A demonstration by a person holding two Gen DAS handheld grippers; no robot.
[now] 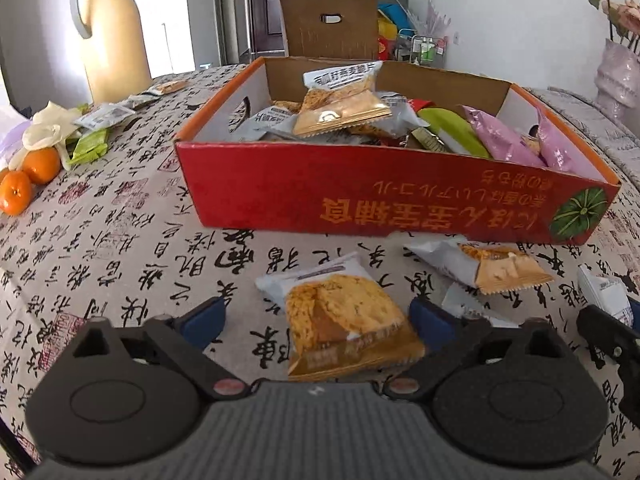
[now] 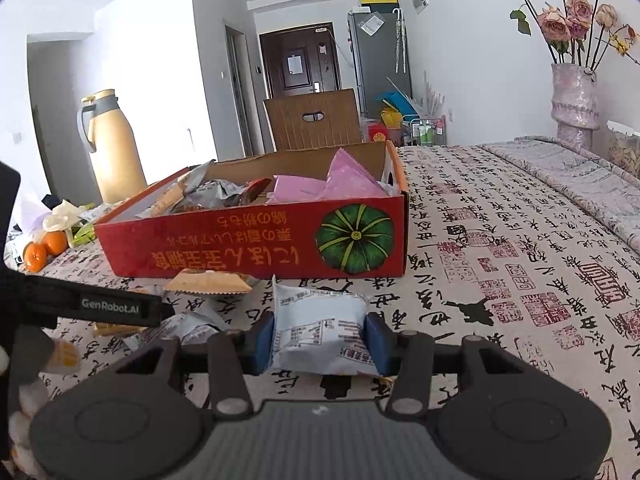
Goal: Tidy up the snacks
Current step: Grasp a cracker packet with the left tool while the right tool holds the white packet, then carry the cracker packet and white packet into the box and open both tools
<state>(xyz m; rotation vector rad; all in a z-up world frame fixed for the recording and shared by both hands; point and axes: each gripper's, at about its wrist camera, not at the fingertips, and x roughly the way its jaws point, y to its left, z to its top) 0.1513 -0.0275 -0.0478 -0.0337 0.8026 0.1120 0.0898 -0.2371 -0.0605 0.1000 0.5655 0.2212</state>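
The biscuit packet lies on the desk just in front of the red box, its length running away from the left gripper — spread wide astride it, untouched — while the right gripper pinches a white packet.

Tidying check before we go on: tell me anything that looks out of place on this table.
Several snack packets lie loose on the tablecloth in front of the red box, such as the cracker packet between the open left gripper. More wrappers sit by the oranges. The box's print reads upside down.
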